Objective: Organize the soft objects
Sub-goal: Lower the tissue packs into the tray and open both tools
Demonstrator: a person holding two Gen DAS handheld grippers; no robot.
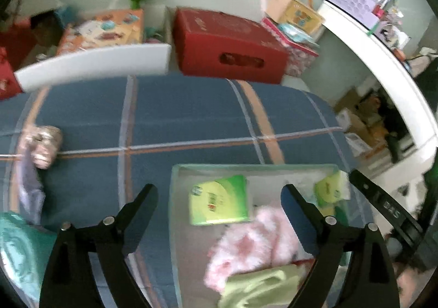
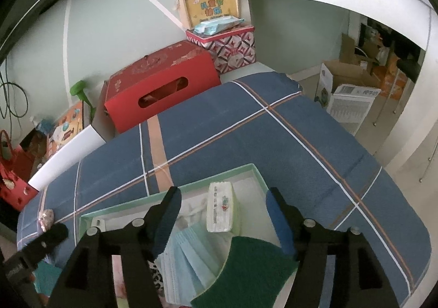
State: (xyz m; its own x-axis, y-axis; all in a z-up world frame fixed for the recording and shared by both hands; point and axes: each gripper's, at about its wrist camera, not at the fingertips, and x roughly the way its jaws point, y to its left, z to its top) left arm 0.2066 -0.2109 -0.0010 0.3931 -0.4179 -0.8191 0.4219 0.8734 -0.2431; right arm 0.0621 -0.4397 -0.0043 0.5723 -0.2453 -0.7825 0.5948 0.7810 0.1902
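Blue bedspread (image 2: 273,143) crossed by white and orange plaid lines; pale green tray (image 2: 254,169) holding light blue face masks (image 2: 191,253) and dark green scouring pad (image 2: 246,275); red box (image 2: 161,86) at eleven o'clock; fluffy pink cloth (image 1: 254,242) in left view.

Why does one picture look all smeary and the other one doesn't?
In the left wrist view the green tissue pack, the fluffy pink cloth and the red box are smeared by blur; in the right wrist view the blue bedspread looks sharp, though both views bend straight edges round.
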